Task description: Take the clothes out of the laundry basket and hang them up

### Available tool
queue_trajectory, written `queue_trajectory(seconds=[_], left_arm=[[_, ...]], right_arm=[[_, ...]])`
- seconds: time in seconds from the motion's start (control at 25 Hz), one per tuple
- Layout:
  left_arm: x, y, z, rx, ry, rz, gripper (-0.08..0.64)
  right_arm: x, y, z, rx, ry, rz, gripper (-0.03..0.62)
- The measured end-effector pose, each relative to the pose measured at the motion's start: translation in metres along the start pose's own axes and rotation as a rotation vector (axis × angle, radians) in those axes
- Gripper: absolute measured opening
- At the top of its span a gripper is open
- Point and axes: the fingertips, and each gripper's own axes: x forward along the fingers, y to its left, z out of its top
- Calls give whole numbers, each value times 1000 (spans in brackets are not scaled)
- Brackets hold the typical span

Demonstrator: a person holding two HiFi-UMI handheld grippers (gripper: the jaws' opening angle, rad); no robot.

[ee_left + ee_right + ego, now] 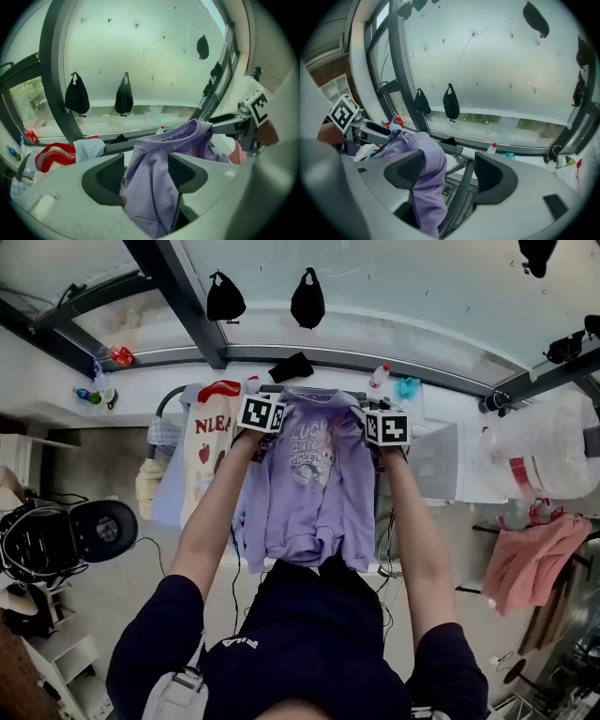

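Left gripper (146, 172): I read the jaws well apart, with a shoulder of the purple shirt (150, 187) lying loose between the pads
Right gripper (449, 171): jaws well apart, shirt fabric against one pad only
Purple shirt: draped over the drying rack (459, 196), beside a cream garment (202, 451)

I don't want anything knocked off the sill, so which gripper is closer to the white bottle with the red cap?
Right. In the head view the right gripper is just below the bottle; the left gripper is across the purple shirt, farther left.
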Motion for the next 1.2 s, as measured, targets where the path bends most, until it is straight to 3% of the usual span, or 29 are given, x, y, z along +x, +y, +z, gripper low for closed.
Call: queue_trajectory(seconds=[0.28, 0.6, 0.88, 1.2], left_arm=[[-47, -17, -10, -51, -151, 23, 285], [-126, -59, -28, -53, -303, 34, 285], [-186, -82, -76, -55, -354, 80, 285], [-221, -81, -123, -43, -339, 119, 285]], right_arm=[[-42, 19, -3, -3, -103, -2, 345], [-109, 87, -20, -39, -225, 62, 345], [-166, 146, -55, -48, -280, 97, 345], [-194, 161, -104, -9, -247, 79, 345]])
